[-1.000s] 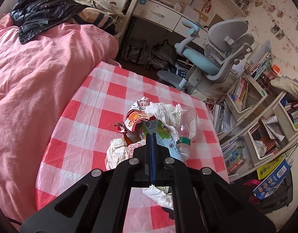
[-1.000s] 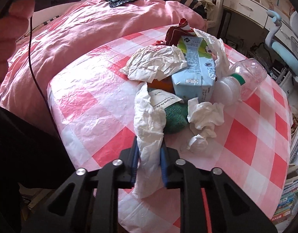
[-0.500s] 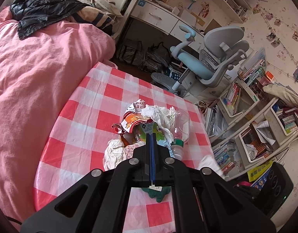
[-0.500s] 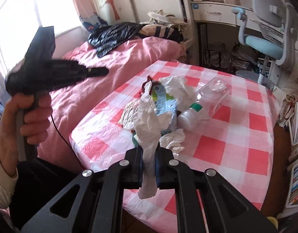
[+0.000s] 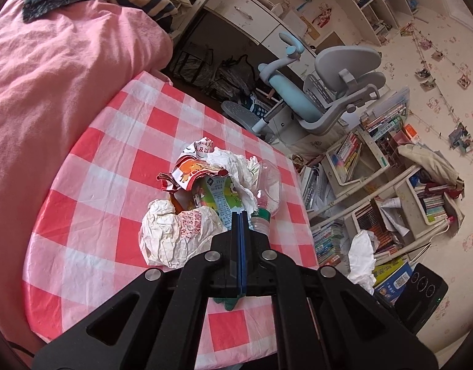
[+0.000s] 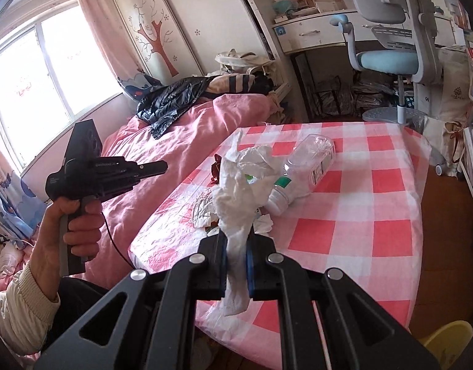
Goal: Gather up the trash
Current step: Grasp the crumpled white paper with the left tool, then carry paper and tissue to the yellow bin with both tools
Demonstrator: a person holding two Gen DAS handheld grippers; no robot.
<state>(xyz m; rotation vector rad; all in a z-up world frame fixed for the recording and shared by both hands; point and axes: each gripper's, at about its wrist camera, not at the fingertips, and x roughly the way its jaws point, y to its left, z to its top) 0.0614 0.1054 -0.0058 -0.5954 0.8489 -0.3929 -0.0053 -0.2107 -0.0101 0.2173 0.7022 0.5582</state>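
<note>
Red-and-white checked cloth covers the table [image 5: 91, 191], which stands against a pink bed [image 5: 51, 77], with a grey-blue chair [image 5: 326, 92] and crammed bookshelves [image 5: 390, 185] beyond. The trash sits heaped mid-table: a carton [image 5: 221, 197], a clear bottle [image 6: 310, 160] on its side, crumpled paper [image 5: 171, 234].

Right gripper [image 6: 237, 248] up off the table, jaws nearly closed and pinching a long white tissue [image 6: 236, 191]; they have just been closing on it. The tissue stands above the pads and hangs below them, clear of the heap.

Left gripper [image 5: 240, 225], pads pressed flat together, nothing between them, poised over the pile's near edge. A hand [image 6: 73, 219] grips its handle.

Something green pokes out under the left gripper's body — possibly a cloth scrap, mostly hidden.
</note>
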